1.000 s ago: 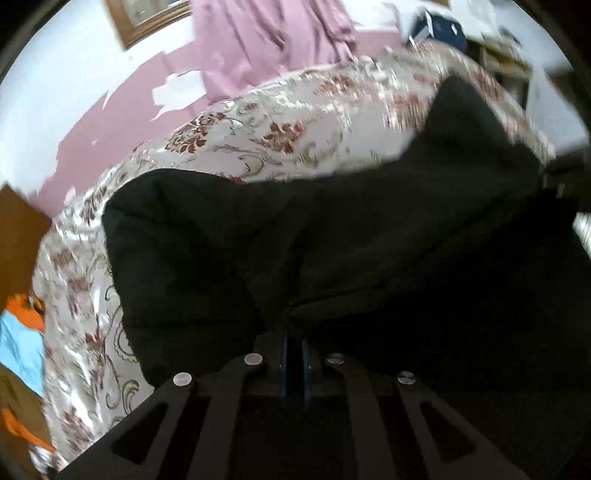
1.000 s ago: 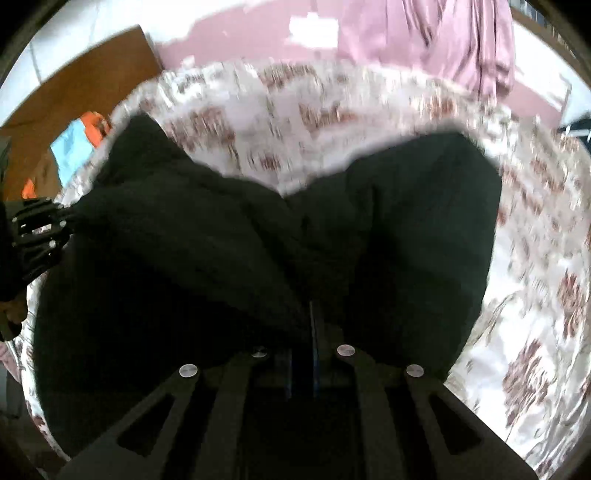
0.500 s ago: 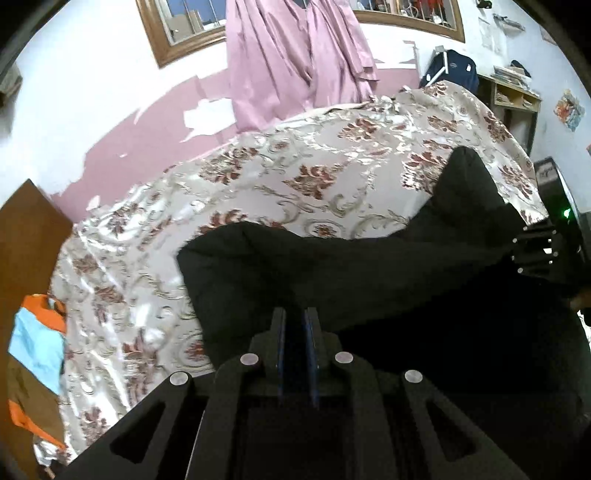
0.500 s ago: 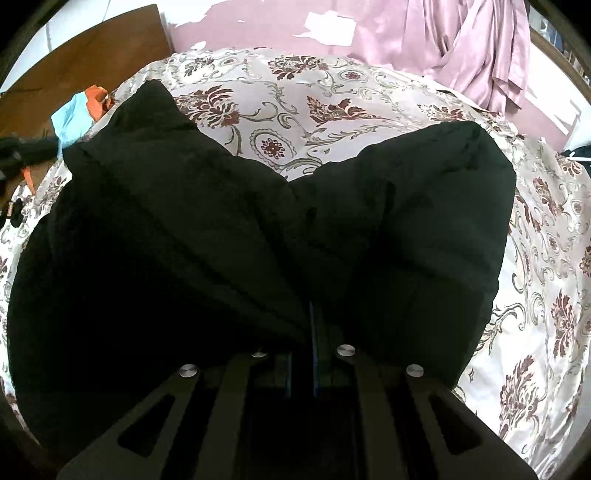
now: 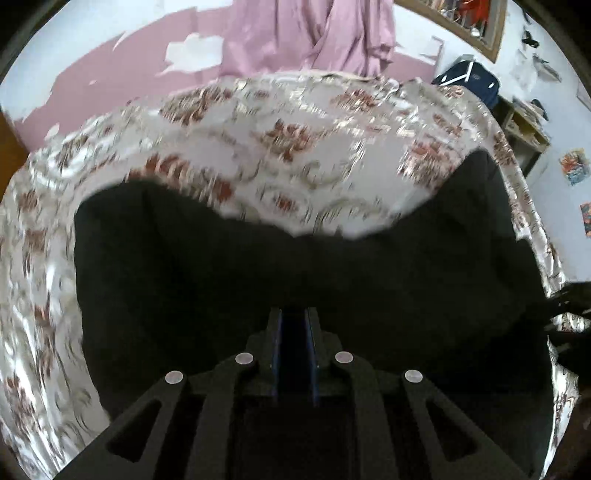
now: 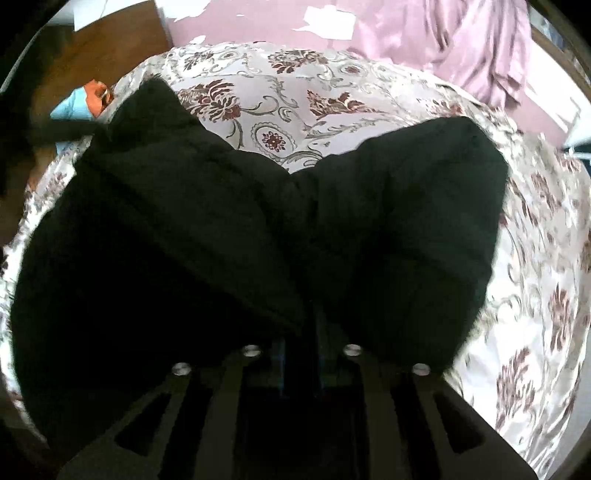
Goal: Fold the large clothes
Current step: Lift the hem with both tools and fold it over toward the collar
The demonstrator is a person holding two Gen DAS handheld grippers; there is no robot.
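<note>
Left gripper (image 5: 294,325) let go of black garment (image 5: 229,273), near-closed, empty; right gripper (image 6: 301,350) opening, garment between fingers.

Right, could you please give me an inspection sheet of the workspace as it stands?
Surface: flowered bedspread, wrinkled.
Job's things: one black garment lying on the bedspread, partly folded.
Clutter: orange and blue cloth past the bed's edge.
Grippers: left hand-held gripper over the garment, jaws just opened slightly, nothing seen between them. Right hand-held gripper, jaws just opening, a garment fold between them; too dark to tell whether the pads press it.
Cables: nothing seen.
Surroundings: pink curtain, peeling pink wall, dark blue bag.
</note>
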